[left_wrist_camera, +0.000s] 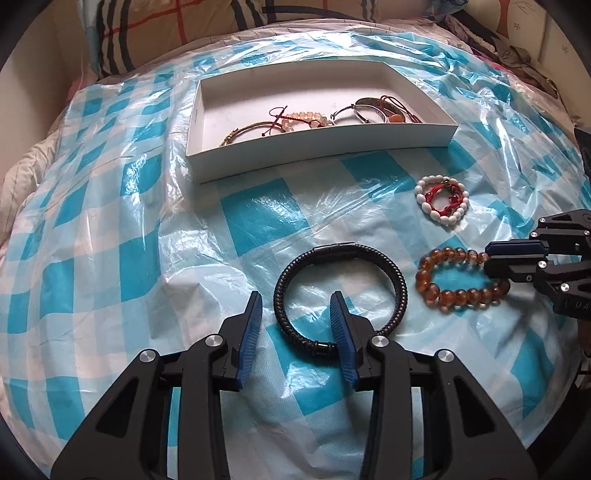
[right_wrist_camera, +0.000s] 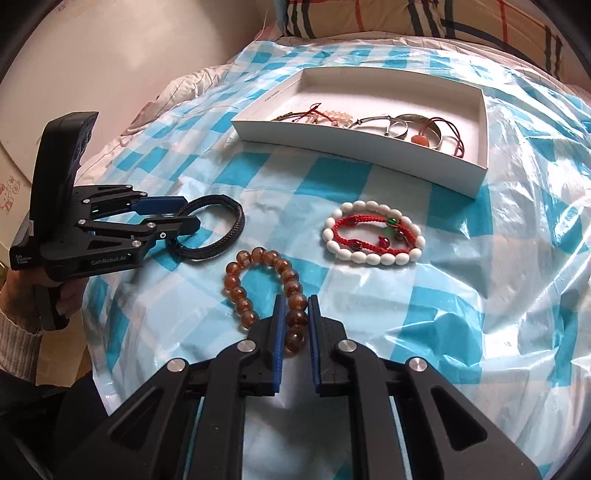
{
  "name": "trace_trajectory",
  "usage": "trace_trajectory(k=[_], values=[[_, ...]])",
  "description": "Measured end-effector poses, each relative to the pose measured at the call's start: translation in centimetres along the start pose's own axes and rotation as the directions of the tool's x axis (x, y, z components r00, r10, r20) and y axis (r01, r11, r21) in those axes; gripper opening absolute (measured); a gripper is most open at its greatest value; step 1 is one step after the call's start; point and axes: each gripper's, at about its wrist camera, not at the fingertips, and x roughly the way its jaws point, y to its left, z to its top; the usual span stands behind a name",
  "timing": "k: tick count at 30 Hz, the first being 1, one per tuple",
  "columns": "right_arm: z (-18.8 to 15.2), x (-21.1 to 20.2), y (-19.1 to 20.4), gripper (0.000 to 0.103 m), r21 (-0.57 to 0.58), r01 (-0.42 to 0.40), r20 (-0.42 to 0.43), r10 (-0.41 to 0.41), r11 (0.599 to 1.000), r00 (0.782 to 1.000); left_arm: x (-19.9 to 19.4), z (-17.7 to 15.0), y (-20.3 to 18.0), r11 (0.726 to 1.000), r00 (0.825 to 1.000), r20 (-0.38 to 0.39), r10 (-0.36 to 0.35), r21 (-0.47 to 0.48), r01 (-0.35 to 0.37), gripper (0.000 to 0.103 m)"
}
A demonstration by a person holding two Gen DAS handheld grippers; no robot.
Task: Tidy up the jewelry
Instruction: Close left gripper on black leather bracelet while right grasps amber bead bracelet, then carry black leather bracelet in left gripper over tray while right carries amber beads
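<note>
A black braided bracelet (left_wrist_camera: 340, 291) lies on the blue-checked plastic sheet. My left gripper (left_wrist_camera: 297, 308) is open, its jaws straddling the bracelet's near left side; it also shows in the right wrist view (right_wrist_camera: 186, 214). An amber bead bracelet (right_wrist_camera: 264, 291) lies to the right. My right gripper (right_wrist_camera: 295, 306) is shut on its near beads; it also shows in the left wrist view (left_wrist_camera: 491, 258). A white bead bracelet (right_wrist_camera: 373, 232) with a red cord bracelet (right_wrist_camera: 369, 221) inside lies further off. A white box (left_wrist_camera: 321, 146) at the back holds several bracelets and rings.
The sheet covers a soft bed with quilt edges at the left (left_wrist_camera: 22, 173). Plaid pillows (left_wrist_camera: 155, 33) lie behind the box. A pale wall (right_wrist_camera: 129, 55) is at the left in the right wrist view.
</note>
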Motion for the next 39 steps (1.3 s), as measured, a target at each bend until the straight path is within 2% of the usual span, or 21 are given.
trace_trajectory(k=[1, 2, 6, 8, 9, 10, 12, 16, 19, 29, 39], values=[[0.2, 0.2, 0.1, 0.028, -0.004, 0.008, 0.003, -0.008, 1.000, 1.000, 0.2, 0.2, 0.0, 1.000, 1.000, 0.003, 0.020, -0.003, -0.020, 0.043], [0.2, 0.3, 0.3, 0.032, -0.010, 0.006, 0.005, -0.006, 1.000, 1.000, 0.3, 0.4, 0.1, 0.999, 0.999, 0.007, 0.034, -0.007, -0.034, 0.045], [0.2, 2.0, 1.4, 0.032, -0.081, 0.060, -0.005, -0.061, 0.995, 0.998, 1.5, 0.2, -0.6, 0.997, 0.997, 0.009, 0.078, 0.009, -0.078, 0.045], [0.0, 2.1, 1.7, 0.016, -0.091, 0.046, -0.002, -0.046, 0.995, 0.999, 1.5, 0.0, -1.1, 0.999, 0.999, 0.015, 0.052, 0.006, -0.052, 0.025], [-0.2, 1.9, 1.7, 0.013, -0.084, 0.035, -0.001, -0.036, 0.996, 0.999, 1.4, -0.1, -1.3, 0.998, 0.998, 0.020, 0.055, 0.007, -0.055, 0.022], [-0.4, 1.7, 1.5, 0.013, -0.065, 0.018, 0.003, -0.018, 0.998, 1.000, 1.3, -0.2, -1.6, 0.998, 0.998, 0.024, 0.057, 0.011, -0.057, 0.015], [-0.7, 1.0, 0.5, 0.013, 0.023, -0.062, 0.020, 0.061, 0.998, 0.998, 0.8, -0.3, -2.0, 0.998, 0.998, 0.034, 0.055, 0.000, -0.055, 0.010], [-1.7, -1.7, -0.8, 0.012, 0.146, -0.212, 0.134, 0.193, 0.966, 0.972, -1.2, -1.0, -2.4, 0.998, 0.997, 0.072, 0.039, -0.046, -0.036, 0.009], [-2.4, -4.1, -0.4, 0.012, 0.163, -0.280, 0.224, 0.241, 0.946, 0.944, -3.0, -1.6, -2.7, 0.997, 0.995, 0.099, 0.033, -0.070, -0.026, 0.009], [-3.0, -8.9, 1.5, 0.013, 0.156, -0.304, 0.376, 0.228, 0.940, 0.898, -9.0, -2.3, -3.5, 0.995, 0.979, 0.203, 0.033, -0.104, -0.012, 0.009], [-2.6, -11.5, 2.1, 0.013, 0.137, -0.313, 0.452, 0.222, 0.940, 0.864, -12.3, -2.0, -3.8, 0.994, 0.966, 0.257, 0.028, -0.109, 0.001, 0.009]])
